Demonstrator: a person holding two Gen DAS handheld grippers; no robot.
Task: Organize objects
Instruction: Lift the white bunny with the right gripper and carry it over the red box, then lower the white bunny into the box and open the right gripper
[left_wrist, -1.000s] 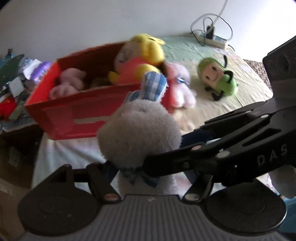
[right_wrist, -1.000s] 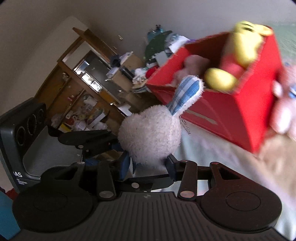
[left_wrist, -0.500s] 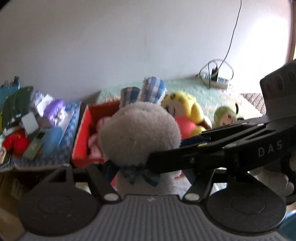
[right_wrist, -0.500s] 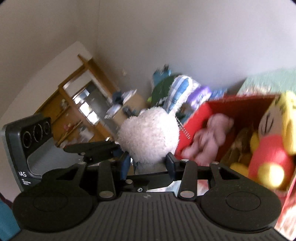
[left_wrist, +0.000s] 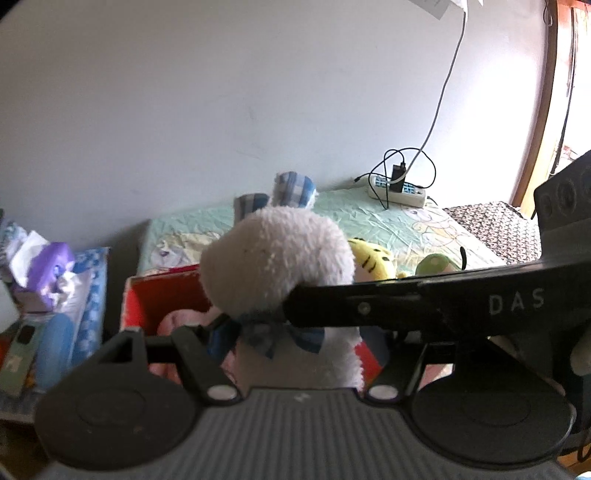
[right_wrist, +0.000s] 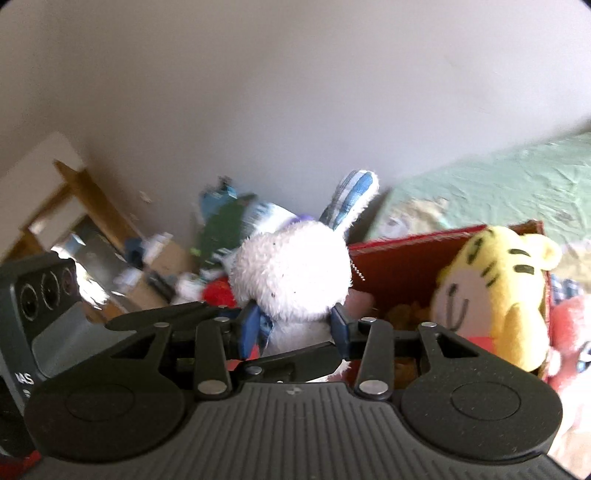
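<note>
A white plush rabbit (left_wrist: 277, 258) with blue checked ears hangs in the air between both grippers. My left gripper (left_wrist: 291, 336) is shut on its neck, by the blue bow. My right gripper (right_wrist: 295, 328) is shut on the rabbit (right_wrist: 291, 277) too, a blue pad on each side of the neck. It crosses the left wrist view as a black bar. The left gripper's finger (right_wrist: 166, 321) reaches in from the left. Right behind and below the rabbit stands the red box (right_wrist: 406, 258) with a yellow tiger plush (right_wrist: 495, 295) and a pink plush (left_wrist: 177, 321) in it.
The red box (left_wrist: 162, 291) stands on a bed with a pale green sheet (left_wrist: 351, 218). A green plush (left_wrist: 436, 264) lies beyond it, and a power strip (left_wrist: 399, 190) with cables sits by the wall. Cluttered packets (left_wrist: 55, 273) lie at the left. Another pink plush (right_wrist: 569, 332) sits at the box's right.
Both grippers have risen with the rabbit and carried it to the red box. The box has sunk low in both views, and more wall shows above.
</note>
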